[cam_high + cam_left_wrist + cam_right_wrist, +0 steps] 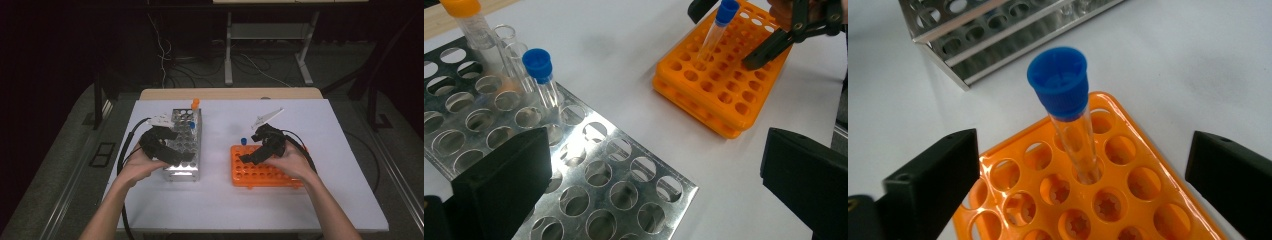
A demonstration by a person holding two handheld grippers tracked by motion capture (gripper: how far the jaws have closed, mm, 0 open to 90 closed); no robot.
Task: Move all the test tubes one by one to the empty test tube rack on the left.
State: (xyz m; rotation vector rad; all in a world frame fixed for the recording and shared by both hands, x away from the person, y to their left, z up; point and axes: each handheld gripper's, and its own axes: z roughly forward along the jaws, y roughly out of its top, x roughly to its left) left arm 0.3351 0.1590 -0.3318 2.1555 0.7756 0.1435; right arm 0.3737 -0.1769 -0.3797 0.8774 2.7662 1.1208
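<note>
Black jaws of the right gripper (1078, 200) stand wide apart either side of a blue-capped tube (1068, 110) standing in a corner hole of the orange rack (1128, 210) — not touching it. Left gripper (654, 200) gapes too, over the steel rack (589, 170), holding nothing. White table (220, 200) lies bare toward its near edge; dark floor and cables lie beyond. From the left gripper view, an orange-capped tube (469, 22) and another blue-capped one (541, 75) stand in the steel rack.

1. My left tongs (187, 156) sit low at the left, jaws spread wide with nothing between them.
2. My right tongs (243, 159) are angled leftward, jaws likewise parted and gripping nothing.
3. Both forearms come in from the bottom edge, my left hand (137, 167) and right hand (294, 164) wrapped around the handles.
</note>
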